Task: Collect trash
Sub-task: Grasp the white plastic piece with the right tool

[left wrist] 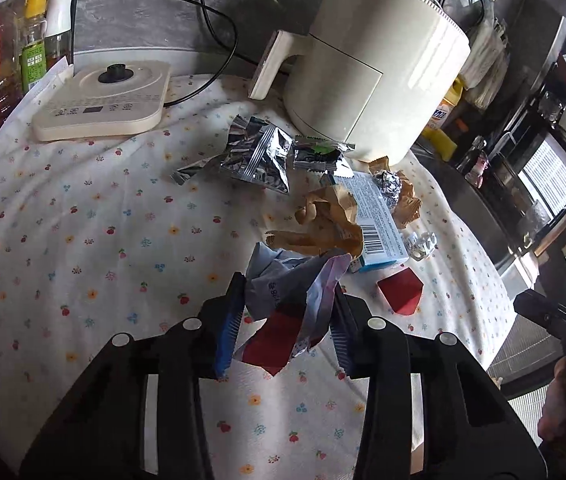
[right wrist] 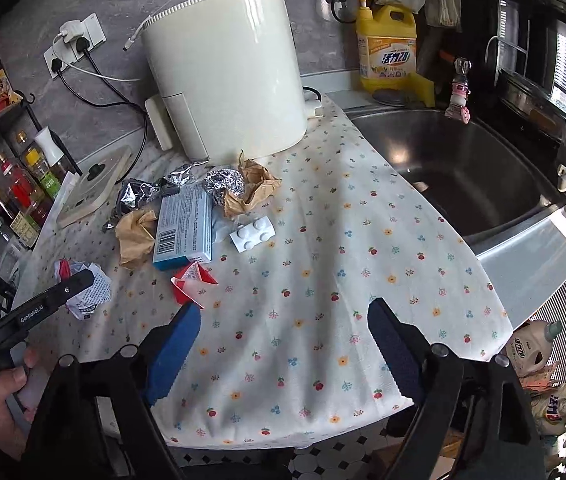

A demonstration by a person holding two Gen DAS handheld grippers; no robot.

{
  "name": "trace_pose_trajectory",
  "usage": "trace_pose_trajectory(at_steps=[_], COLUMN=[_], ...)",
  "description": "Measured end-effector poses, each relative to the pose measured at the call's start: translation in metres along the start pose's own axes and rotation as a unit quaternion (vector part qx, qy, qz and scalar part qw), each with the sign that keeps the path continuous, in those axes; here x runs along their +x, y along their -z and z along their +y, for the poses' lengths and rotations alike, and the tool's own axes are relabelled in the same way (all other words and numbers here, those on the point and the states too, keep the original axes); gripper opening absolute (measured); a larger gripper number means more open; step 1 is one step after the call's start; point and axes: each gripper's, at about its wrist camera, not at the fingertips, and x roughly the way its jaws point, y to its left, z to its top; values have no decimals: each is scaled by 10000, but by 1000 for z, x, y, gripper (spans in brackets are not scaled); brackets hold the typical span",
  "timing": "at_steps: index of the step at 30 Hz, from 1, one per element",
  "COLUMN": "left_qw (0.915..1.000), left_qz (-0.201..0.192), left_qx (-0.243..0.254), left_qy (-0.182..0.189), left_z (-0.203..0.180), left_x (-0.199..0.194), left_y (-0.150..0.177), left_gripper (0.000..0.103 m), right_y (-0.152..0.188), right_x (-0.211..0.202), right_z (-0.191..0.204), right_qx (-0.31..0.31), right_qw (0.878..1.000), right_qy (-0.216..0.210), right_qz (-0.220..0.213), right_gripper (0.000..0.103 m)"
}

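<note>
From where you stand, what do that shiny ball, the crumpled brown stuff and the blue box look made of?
Shiny ball: looks like aluminium foil, mirror-bright with sharp crinkled facets.
Crumpled brown stuff: probably kraft paper, matte tan, holding stiff folds.
Blue box: likely thin printed cardboard, smooth, flat-sided, with a barcode and fine print.

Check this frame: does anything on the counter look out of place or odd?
Yes. Litter is strewn over the floral cloth in front of the air fryer: foil wrappers, crumpled brown paper, a foil ball, a blue box and a used blister pack. The left hand-held gripper has a crumpled wrapper between its fingers.
</note>
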Motion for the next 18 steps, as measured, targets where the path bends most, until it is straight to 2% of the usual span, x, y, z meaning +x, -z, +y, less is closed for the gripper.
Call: trace_pose_trajectory(at_steps=[7,15,16,18], left_qw=[9989,9944,9935,9917], left_qz=[-290,-477,-514,-581], left_qx=[-267,-686,-737,-849], left_qy=[-236,-640,-694,-771], left_z=[39,83,87,94], left_x=[-24,-56,-60,-68], left_y=[-14,-7,-5,-1], left_gripper=[40,40,40,40], right_y=[-28,-45,-46,-46], right_x=[56,111,115,121], right_z=[21,30,30,29], right_qx=[-197,-415,-434,-460], right_qw=[9995,9981,9978,9968], right_qy=[-59,24,26,35], right_qz=[224,463,500,652], right_gripper=[73,70,67,44])
